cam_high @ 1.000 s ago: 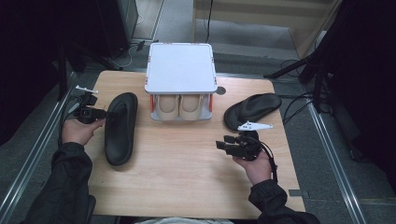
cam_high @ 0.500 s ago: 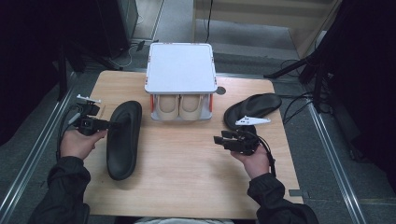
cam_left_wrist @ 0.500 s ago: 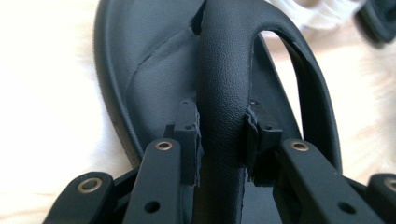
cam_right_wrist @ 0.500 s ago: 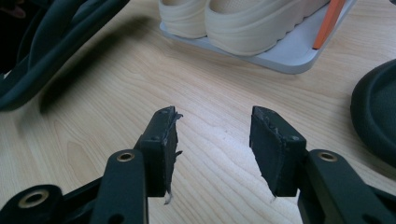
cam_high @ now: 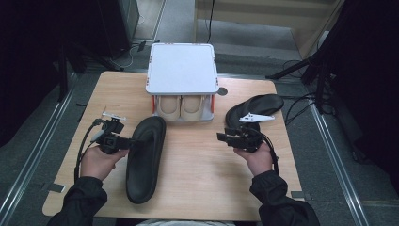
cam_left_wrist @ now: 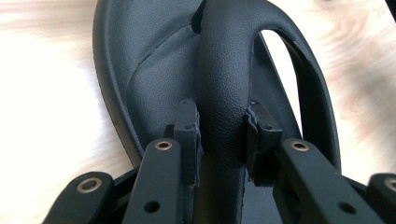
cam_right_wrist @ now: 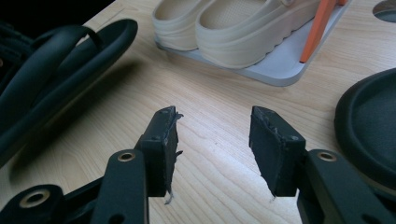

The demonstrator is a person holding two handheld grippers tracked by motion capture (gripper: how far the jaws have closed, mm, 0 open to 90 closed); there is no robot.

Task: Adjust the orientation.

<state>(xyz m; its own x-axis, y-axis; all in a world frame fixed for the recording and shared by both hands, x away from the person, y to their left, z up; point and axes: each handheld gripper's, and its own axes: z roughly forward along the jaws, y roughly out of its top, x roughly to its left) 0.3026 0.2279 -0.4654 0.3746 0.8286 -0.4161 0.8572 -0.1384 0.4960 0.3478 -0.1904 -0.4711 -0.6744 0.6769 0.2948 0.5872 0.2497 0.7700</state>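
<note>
A black flip-flop (cam_high: pixel 143 157) lies lengthwise on the left half of the wooden table (cam_high: pixel 197 183). My left gripper (cam_high: pixel 126 142) is shut on its thick black strap (cam_left_wrist: pixel 224 93), one pad on each side of it. A second black flip-flop (cam_high: pixel 256 107) lies at the back right, its edge showing in the right gripper view (cam_right_wrist: pixel 369 130). My right gripper (cam_high: pixel 221 137) hovers just in front of that flip-flop, pointing left, open with only bare table between its pads (cam_right_wrist: pixel 212 149).
A two-tier white shoe rack (cam_high: pixel 182 68) with orange posts stands at the back centre, with a beige pair of clogs (cam_high: pixel 181 106) on its lower shelf (cam_right_wrist: pixel 261 70). Cables trail off the table's right side. Bare wood lies between the two hands.
My left gripper has pulled the black flip-flop to the right and towards the front of the table. The right hand has stayed almost where it was.
</note>
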